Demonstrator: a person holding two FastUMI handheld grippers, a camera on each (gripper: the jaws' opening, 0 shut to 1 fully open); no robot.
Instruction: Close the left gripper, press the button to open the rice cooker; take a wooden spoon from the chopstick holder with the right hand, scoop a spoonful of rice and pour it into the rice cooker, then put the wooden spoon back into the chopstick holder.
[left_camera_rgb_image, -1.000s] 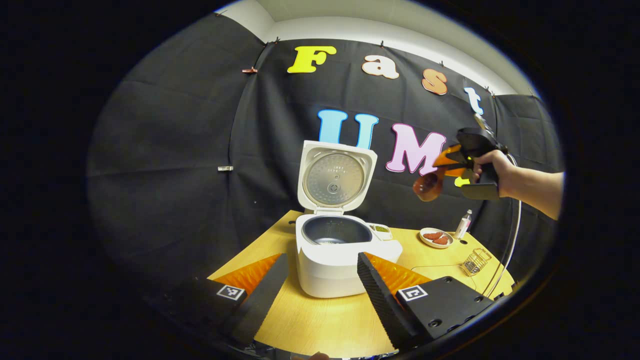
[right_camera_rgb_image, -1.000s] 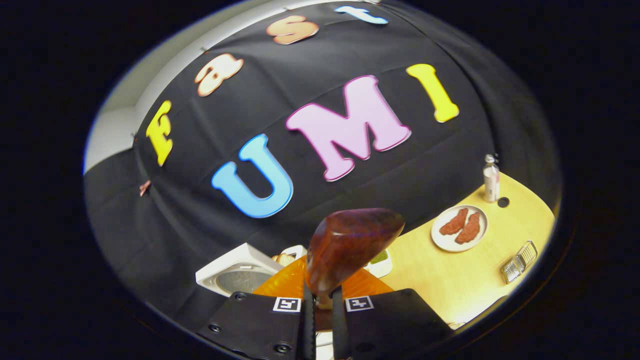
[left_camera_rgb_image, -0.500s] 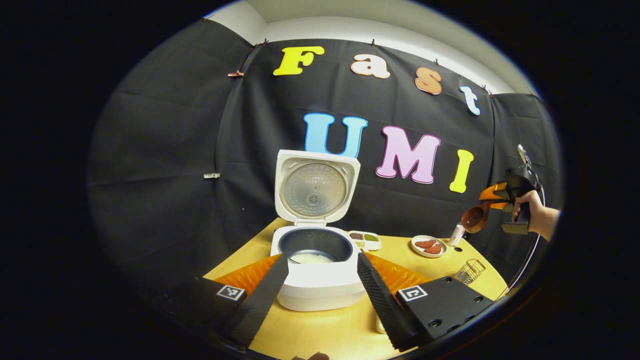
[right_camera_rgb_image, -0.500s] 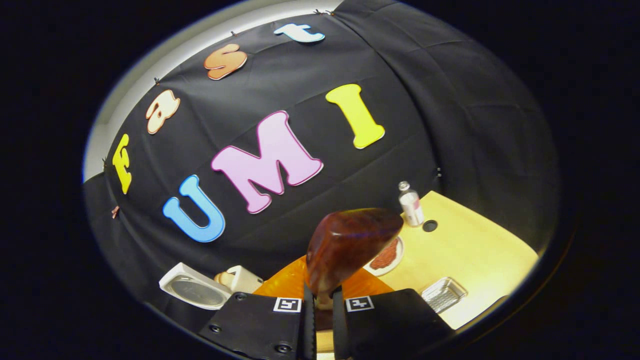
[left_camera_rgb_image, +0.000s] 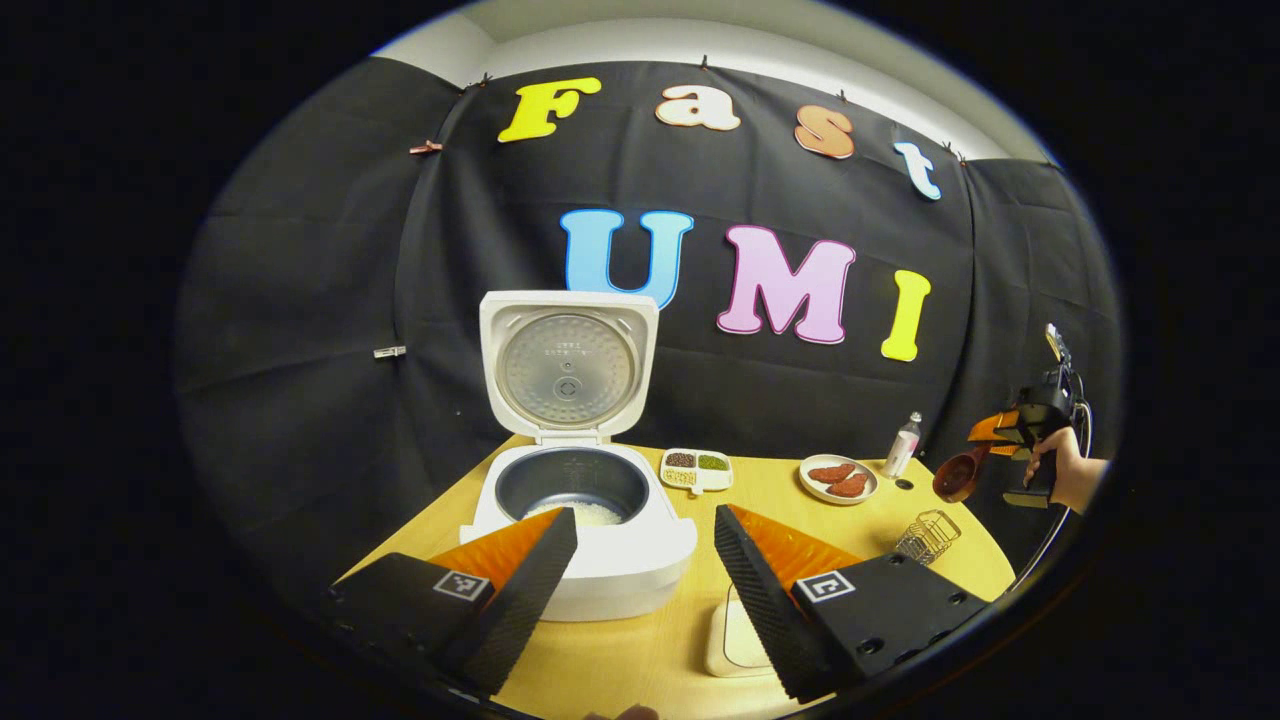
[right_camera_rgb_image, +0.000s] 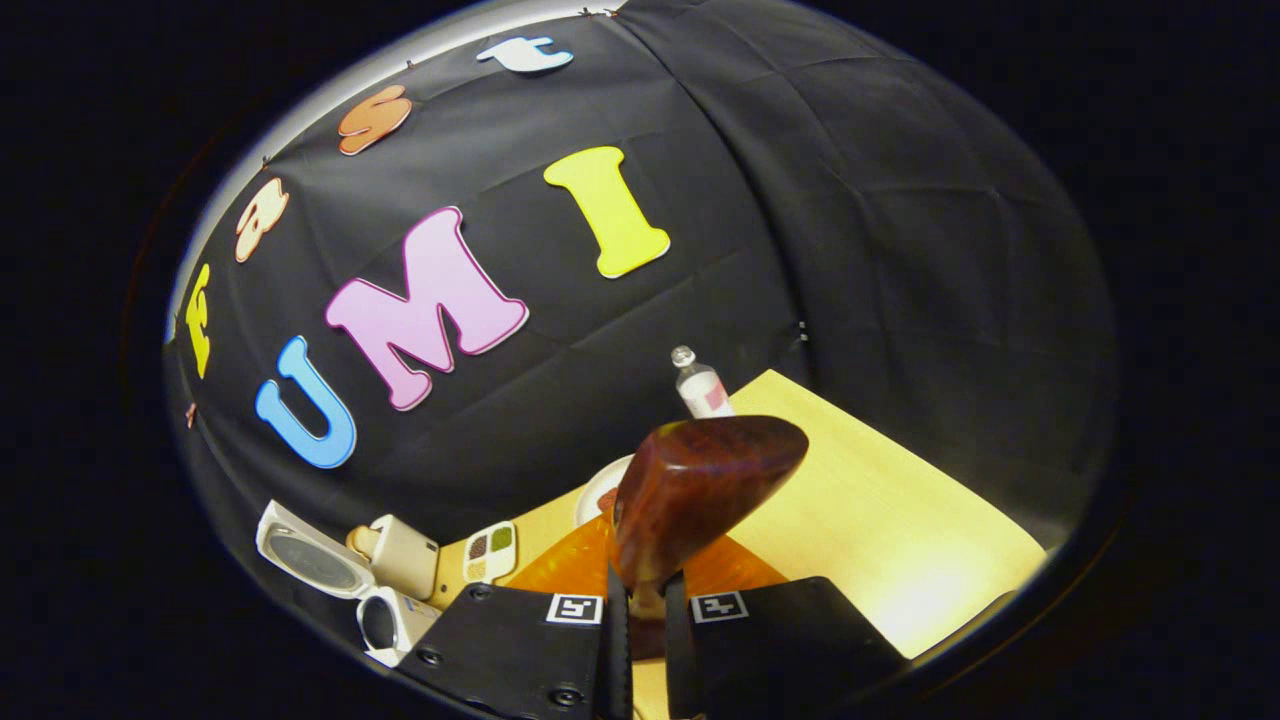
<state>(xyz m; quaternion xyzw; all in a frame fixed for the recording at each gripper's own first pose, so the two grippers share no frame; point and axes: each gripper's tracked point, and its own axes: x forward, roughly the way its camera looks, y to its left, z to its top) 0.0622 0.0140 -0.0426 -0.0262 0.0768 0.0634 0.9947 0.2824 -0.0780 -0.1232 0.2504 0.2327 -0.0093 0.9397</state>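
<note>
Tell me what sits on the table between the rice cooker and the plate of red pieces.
In the left gripper view, a small divided dish sits between the rice cooker and the plate.

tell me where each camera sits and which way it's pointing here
Left gripper view: rides on the left tongs, low over the table, facing the open rice cooker; its own spread fingers show, and far right a hand with the right tongs.
Right gripper view: rides on the right tongs, tilted, looking over the table's far end; its own fingers pinch the wooden spoon.
Shared: rice cooker, wooden spoon, divided dish, bottle, table.
</note>
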